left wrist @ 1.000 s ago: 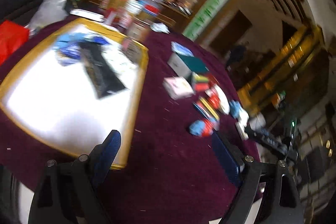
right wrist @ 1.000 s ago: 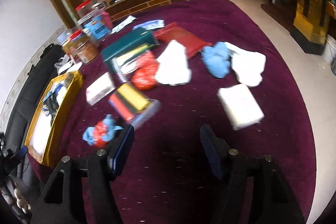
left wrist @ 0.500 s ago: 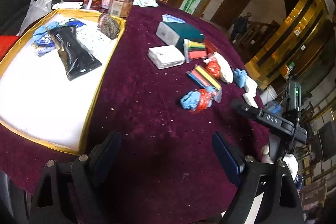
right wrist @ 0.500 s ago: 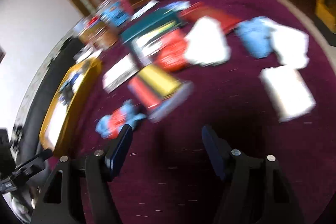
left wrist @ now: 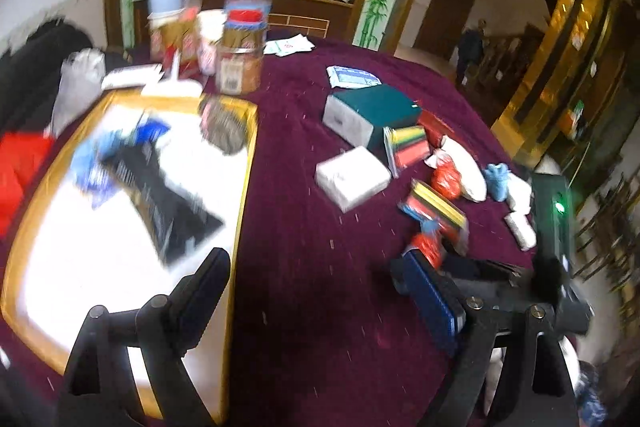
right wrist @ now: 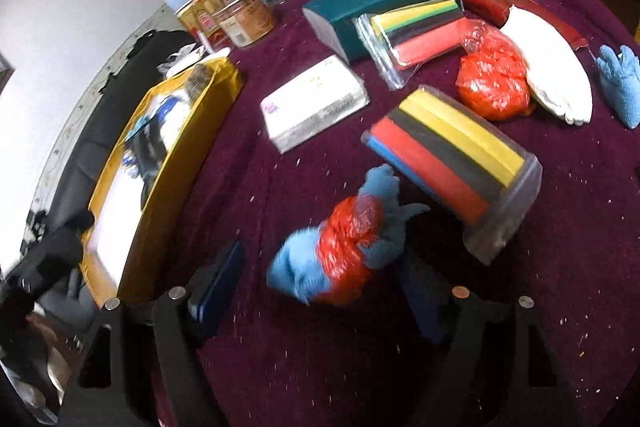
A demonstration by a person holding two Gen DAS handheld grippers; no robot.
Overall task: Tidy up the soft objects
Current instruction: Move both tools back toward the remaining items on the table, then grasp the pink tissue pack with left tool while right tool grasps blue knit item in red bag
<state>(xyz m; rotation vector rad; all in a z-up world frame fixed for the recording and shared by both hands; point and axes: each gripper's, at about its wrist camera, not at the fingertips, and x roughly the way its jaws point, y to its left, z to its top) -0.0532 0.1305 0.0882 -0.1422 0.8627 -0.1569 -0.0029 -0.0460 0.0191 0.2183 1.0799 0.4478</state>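
Fingers, right: right gripper (right wrist: 320,291) spread wide, nothing held; dark blue pads either side of the target, no contact visible.
Fingers, left: left gripper (left wrist: 316,291) also spread and empty, hanging over bare cloth beside the tray.
Target (judged): small blue cloth bundle wrapped in crinkly red plastic (right wrist: 340,251), lying on the maroon velvet surface (right wrist: 560,267). Soft, should compress easily under the pads.
Key relation: bundle sits straight ahead of the right fingers, roughly centred in the gap, just beyond the tips. Long axis runs on a diagonal, near-left to far-right, so not square to the closing line. Right hand clearly nearer; in the left wrist view the same bundle shows only as a blurred scrap past the right pad.
Neighbours: clear plastic pack of striped sponges in red, black, yellow (right wrist: 452,167) touching or just beside the bundle's far end; white wrapped tissue pack (right wrist: 314,107) farther left, apart.
Destination (judged): gold-rimmed white tray (left wrist: 244,163) to the left, already carrying a black pouch (left wrist: 160,195) and blue cloth.
Next move needs: short advance, then close across the bundle's red middle.
Risk: far pad snagging the sponge pack's loose film.
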